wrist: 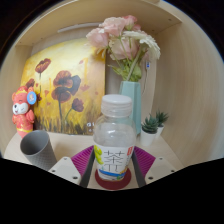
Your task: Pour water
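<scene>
Leftmost, a small red-and-white figurine (22,110) stands at the back w/ a flower painting (62,88) leaning behind it against the pale curved wall. Just in front of the figurine a grey cup (38,149) lies tilted on the table (15,150), mouth facing forward, well clear of the fingers. Centre: a clear plastic bottle (114,140) w/ white cap and a green-and-white label stands upright between the two fingers (82,160), close to the camera. The magenta pads sit right against the bottle's lower body on both sides w/ no gap visible, so the gripper (113,165) looks closed on it, though the bottle base is cut off from view and whether it rests on the table can't be told. The bottle itself blocks most of what lies straight ahead. Behind it and slightly right, a tall pale-blue vase (132,100) holds pink and white flowers (122,42) that rise above the bottle cap. Further right, a small green succulent in a white pot (153,126) sits on the table near the wall, apart from the bottle and vase.
</scene>
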A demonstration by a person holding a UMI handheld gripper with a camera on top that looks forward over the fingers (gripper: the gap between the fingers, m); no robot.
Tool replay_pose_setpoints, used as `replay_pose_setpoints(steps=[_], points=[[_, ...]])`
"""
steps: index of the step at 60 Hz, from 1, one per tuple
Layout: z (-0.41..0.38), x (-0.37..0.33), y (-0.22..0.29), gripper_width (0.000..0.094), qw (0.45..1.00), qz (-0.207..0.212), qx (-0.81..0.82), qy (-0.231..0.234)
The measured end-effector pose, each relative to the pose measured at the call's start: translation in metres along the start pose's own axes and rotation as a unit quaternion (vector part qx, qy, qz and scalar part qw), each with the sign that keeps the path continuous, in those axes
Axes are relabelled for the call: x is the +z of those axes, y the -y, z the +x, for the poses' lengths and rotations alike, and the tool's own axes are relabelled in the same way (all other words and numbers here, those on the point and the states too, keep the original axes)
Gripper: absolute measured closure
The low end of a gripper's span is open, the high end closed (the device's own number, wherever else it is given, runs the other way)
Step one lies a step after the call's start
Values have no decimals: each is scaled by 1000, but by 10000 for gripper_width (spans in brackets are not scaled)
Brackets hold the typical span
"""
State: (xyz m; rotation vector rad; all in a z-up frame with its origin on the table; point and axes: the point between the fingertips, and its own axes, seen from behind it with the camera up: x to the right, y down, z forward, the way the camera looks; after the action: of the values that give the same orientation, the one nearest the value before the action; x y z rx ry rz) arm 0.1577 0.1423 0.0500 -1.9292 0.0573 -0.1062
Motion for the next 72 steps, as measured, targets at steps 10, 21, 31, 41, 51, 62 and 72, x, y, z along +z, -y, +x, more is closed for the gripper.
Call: replay_pose_setpoints(steps=[10, 21, 31, 41, 51, 62, 72], points=[[-7, -14, -24, 211, 999, -41, 10, 9], [-11, -75, -57, 218, 996, -80, 22, -16], [-52, -153, -70, 218, 994, -112, 11, -12], [-114, -220, -47, 206, 994, -109, 11, 13], [-159, -267, 5, 205, 997, -76, 14, 18], [-191, -304, 71, 205, 1000, -20, 6, 20], [-213, -325, 105, 206, 1000, 4, 2, 29]])
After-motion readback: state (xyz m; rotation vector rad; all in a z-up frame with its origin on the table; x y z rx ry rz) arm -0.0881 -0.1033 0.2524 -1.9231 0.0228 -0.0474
